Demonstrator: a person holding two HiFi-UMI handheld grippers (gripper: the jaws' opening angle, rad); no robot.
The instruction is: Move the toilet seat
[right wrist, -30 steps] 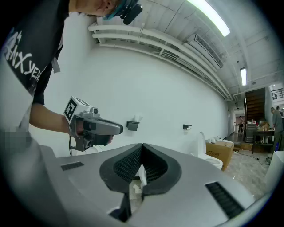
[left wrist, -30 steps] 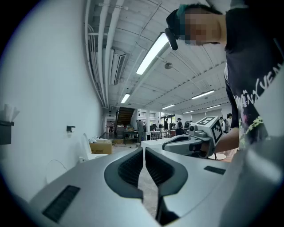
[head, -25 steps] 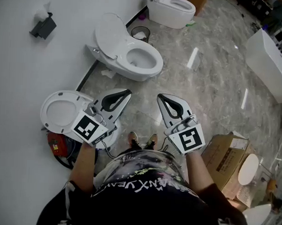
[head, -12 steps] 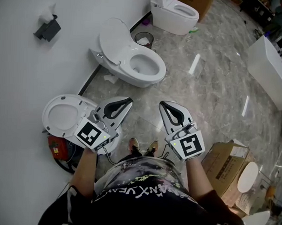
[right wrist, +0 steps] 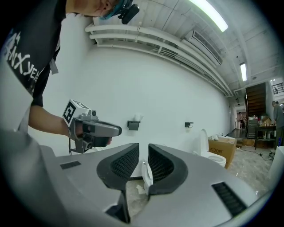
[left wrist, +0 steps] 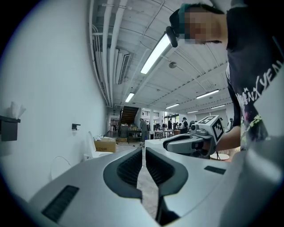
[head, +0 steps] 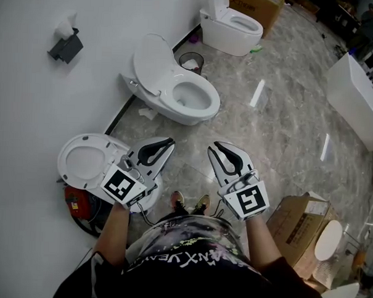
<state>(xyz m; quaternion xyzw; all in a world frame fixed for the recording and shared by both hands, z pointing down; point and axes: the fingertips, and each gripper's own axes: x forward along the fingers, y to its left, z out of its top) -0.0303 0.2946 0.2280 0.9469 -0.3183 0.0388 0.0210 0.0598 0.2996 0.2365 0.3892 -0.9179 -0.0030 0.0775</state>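
A white toilet [head: 189,96] stands by the wall with its lid [head: 152,62] raised. Closer, at the left, another toilet has its seat ring [head: 84,161] tipped up against the wall. My left gripper [head: 167,141] hovers beside that near toilet, shut and empty; its own view shows the jaws [left wrist: 143,153] meeting. My right gripper [head: 214,146] hangs over the marble floor, away from both toilets. Its jaws are opening, with a narrow gap [right wrist: 143,150] and nothing between them. Each gripper view shows the other gripper: the right one [left wrist: 191,142] and the left one [right wrist: 95,130].
A third toilet [head: 232,27] stands further along the wall, with a small waste bin [head: 190,60] before it. A black tissue holder [head: 65,47] hangs on the wall. A cardboard box [head: 301,215] sits at the right, a red object [head: 78,202] by the near toilet. The person's feet [head: 189,201] are below the grippers.
The toilets have slid slightly lower in the head view. Both grippers keep much the same place in front of the person.
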